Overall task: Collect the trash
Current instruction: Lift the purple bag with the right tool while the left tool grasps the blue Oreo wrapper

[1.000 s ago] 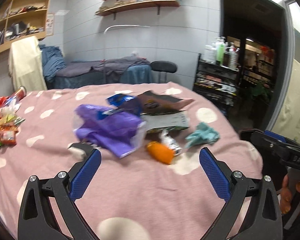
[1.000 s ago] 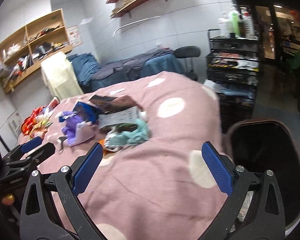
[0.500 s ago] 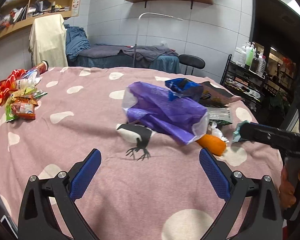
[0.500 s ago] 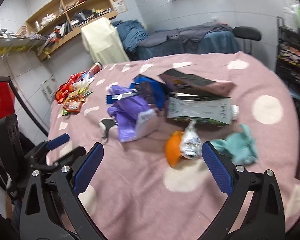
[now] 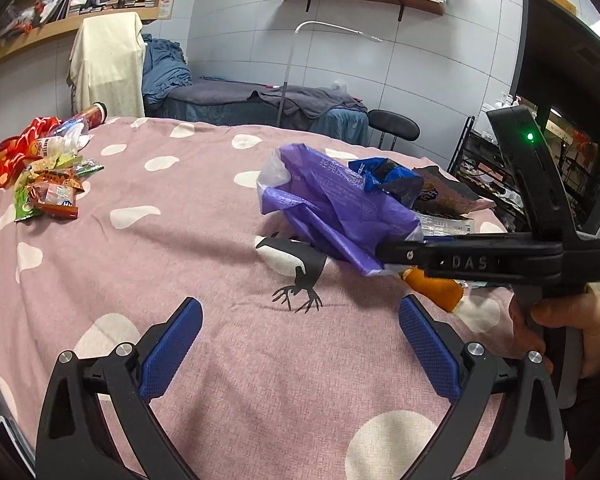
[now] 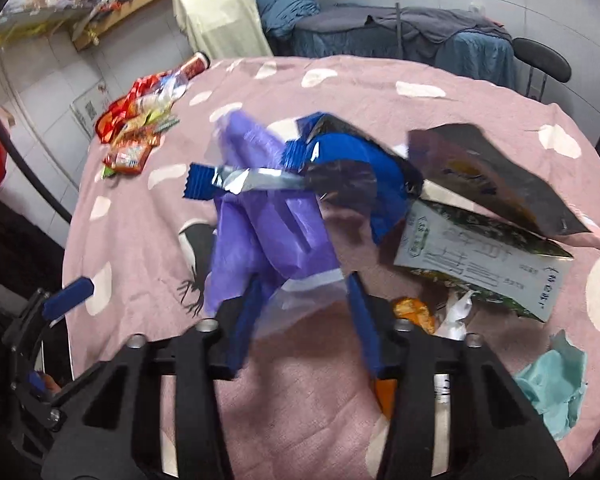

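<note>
A crumpled purple plastic bag point(image 5: 332, 208) lies on the pink spotted tablecloth point(image 5: 160, 264); it also shows in the right wrist view point(image 6: 268, 236). My right gripper point(image 6: 306, 276) has its fingers partly closed around the bag's near edge; its body point(image 5: 480, 258) shows from the side in the left wrist view. A blue wrapper point(image 6: 352, 172), dark snack bag point(image 6: 496, 184), printed carton point(image 6: 480, 264), orange wrapper point(image 6: 414, 312) and teal tissue point(image 6: 556, 384) lie beside it. My left gripper point(image 5: 300, 344) is open and empty over bare cloth.
A pile of red and green snack packets point(image 5: 44, 176) with a can lies at the table's far left. A bird print point(image 5: 300, 272) is on the cloth. A bed point(image 5: 260, 104), stool point(image 5: 394, 124) and shelves stand behind.
My right gripper has moved in to the purple bag and narrowed its fingers around its edge. My left gripper has shifted left and closer to the table, still open.
</note>
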Motion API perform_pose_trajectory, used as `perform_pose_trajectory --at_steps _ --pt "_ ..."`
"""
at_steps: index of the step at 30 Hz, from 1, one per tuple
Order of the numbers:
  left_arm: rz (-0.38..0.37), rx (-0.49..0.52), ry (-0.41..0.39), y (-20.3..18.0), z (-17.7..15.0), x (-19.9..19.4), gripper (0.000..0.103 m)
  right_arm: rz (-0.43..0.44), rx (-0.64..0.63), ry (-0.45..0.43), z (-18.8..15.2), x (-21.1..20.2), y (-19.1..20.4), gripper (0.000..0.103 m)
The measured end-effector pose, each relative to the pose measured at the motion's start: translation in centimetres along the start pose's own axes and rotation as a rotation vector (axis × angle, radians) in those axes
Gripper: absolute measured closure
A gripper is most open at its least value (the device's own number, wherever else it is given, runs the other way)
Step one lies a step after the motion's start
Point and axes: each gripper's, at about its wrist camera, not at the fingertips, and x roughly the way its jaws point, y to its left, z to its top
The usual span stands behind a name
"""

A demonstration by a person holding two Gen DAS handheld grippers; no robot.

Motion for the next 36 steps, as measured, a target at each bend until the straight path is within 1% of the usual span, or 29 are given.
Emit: perform_pose_trajectory --at_steps 2,5,6,12,14,19,23,29,33,36 --pt "0.002 -0.001 0.0 0.0 0.0 0.0 0.006 -0.01 -0.028 -0.007 -0.3 -0.4 0.5 0.066" --pt "0.007 -0.01 0.001 0.2 -0.1 0.0 0.006 0.004 -0.053 -0.035 -0.8 -1.6 1.0 0.069" --pt "0.006 -0.015 0.002 0.3 -0.1 0.1 0.006 0.01 -0.058 -0.043 -0.9 -2.0 1.2 0.076" --pt "0.003 -0.027 0.008 0.5 -0.2 0.2 0.006 0.042 -0.08 -0.114 -2.3 -5.1 2.6 0.08" --pt "-0.003 -0.03 0.01 0.5 -0.3 0.1 0.006 0.052 -0.07 -0.139 -2.6 -5.9 2.8 0.085" --pt "-0.006 -0.022 0.01 0.3 -0.4 0.0 0.006 0.066 -0.024 -0.213 -3.5 -8.6 2.4 0.086" --pt "-0.016 -0.009 0.006 -0.1 -0.5 -0.2 0.006 0.015 0.006 -0.279 -4.2 -10.6 1.6 0.086" --pt "-0.033 0.011 0.004 -1.0 -0.3 0.0 0.006 0.0 0.078 -0.335 -5.0 -13.1 -0.4 0.086" --pt "-0.053 0.029 0.01 -1.7 0.2 0.7 0.006 -0.026 0.129 -0.369 -6.3 -15.0 -2.0 0.086" --pt "-0.07 0.035 0.016 -2.1 0.6 1.3 0.006 -0.073 0.173 -0.396 -7.4 -16.5 -3.4 0.086"
